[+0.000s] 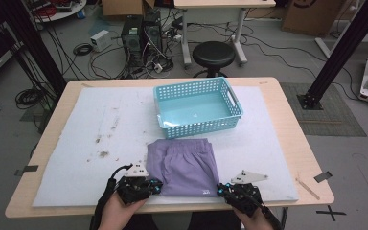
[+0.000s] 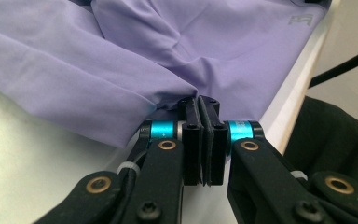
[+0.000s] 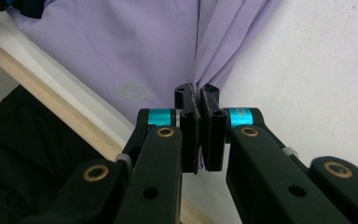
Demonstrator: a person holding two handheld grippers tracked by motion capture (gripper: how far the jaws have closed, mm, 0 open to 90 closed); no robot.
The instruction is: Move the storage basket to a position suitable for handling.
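Your black two-jaw left gripper (image 2: pixel 200 105) and right gripper (image 3: pixel 197 93) each hide a pinched fold of the folded lilac fabric shorts (image 1: pixel 187 165); their small pale logo (image 2: pixel 300 19) is too blurred to read.

Shorts (image 1: pixel 186 165) plain lilac w/ small pale logo; basket (image 1: pixel 199 106) turquoise; mat (image 1: pixel 105 129) white, brown specks.

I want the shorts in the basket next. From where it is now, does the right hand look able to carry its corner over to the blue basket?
Probably yes. The right gripper is shut on the purple shorts, and bare mat lies between them and the blue basket, which sits open-topped just beyond.
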